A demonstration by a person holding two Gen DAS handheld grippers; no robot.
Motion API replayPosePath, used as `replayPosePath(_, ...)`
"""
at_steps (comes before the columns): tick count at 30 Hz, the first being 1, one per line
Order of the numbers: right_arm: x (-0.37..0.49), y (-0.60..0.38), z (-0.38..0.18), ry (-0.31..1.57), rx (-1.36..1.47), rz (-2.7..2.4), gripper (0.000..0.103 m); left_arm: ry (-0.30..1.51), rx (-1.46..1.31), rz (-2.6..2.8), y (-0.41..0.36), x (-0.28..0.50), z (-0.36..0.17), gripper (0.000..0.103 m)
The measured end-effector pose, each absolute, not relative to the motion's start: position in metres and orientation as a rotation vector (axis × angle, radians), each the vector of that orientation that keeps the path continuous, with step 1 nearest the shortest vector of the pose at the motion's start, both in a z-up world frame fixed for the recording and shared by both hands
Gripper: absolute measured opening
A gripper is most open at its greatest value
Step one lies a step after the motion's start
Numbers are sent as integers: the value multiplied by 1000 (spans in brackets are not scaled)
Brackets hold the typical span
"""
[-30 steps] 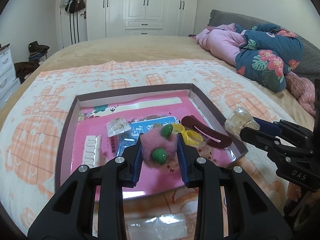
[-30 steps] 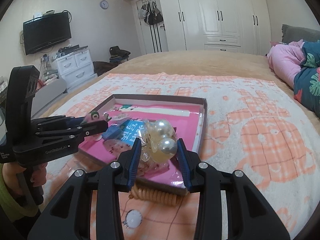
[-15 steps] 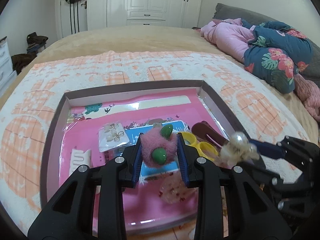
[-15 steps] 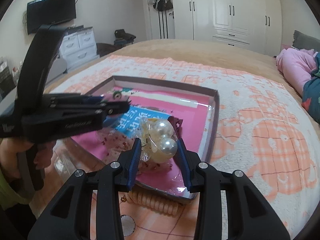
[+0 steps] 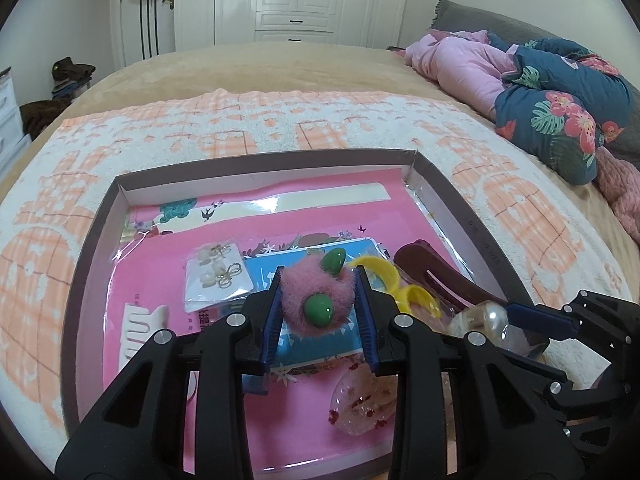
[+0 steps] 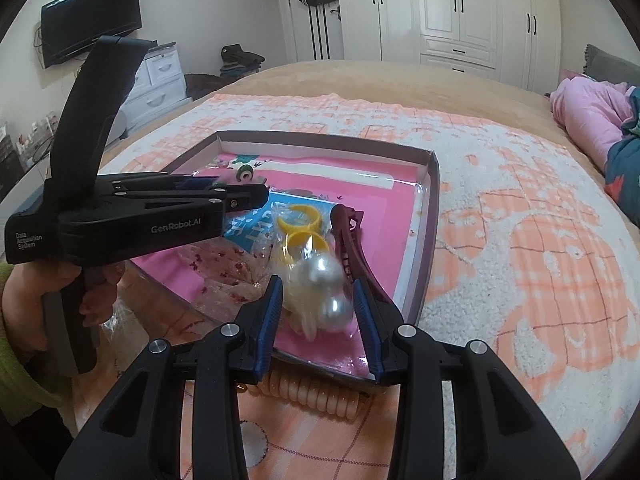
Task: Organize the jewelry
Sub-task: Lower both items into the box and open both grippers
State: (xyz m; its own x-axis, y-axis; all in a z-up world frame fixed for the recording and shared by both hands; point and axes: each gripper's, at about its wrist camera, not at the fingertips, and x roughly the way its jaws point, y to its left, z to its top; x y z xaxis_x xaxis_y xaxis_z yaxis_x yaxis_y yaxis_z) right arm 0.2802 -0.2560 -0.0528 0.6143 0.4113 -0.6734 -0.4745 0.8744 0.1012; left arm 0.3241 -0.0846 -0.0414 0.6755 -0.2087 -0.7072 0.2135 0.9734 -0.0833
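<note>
Two tools hang over the tray [image 5: 472, 216], both jaws opening: left tool [image 5: 318, 308] around the pink pompom clip [image 5: 316, 296], right tool [image 6: 318, 304] around the bagged pearl clip [image 6: 324, 284]. Spread them fully, low over bare pink lining, before lifting away.

The left gripper [image 5: 318, 310] has a pink fluffy hair tie [image 5: 316, 300] with green beads between its jaws, which are opening, above the shallow box [image 5: 472, 224] on the bed [image 5: 240, 64]. In the box lie an earring packet [image 5: 218, 278], a white hair claw [image 5: 138, 330], yellow rings [image 5: 394, 284] and a dark red clip [image 5: 432, 276]. At the box's right edge the right gripper [image 5: 532, 316] carries a clear packet with pearls [image 5: 486, 320].
</note>
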Motion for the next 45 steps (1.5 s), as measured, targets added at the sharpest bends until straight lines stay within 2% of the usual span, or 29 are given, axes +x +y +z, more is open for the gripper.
replayPosePath(11,269,-273,-37,694,-37,486,56,754,-38,-227,-75,311,-31,49)
replayPosePath(21,248,-290,-24,627,-16,447,77,708,-103,-209,-61,282,-20,70)
replayPosePath(26,240,-293,-22,620,1,448,79,683,-97,-194,-55,263,-15,74)
replayPosePath(38,225,-294,-21,616,19,444,80,650,-57,-172,-47,225,-7,74)
replayPosePath(45,212,-299,-28,640,35,428,80,654,-43,-168,-43,211,-10,79)
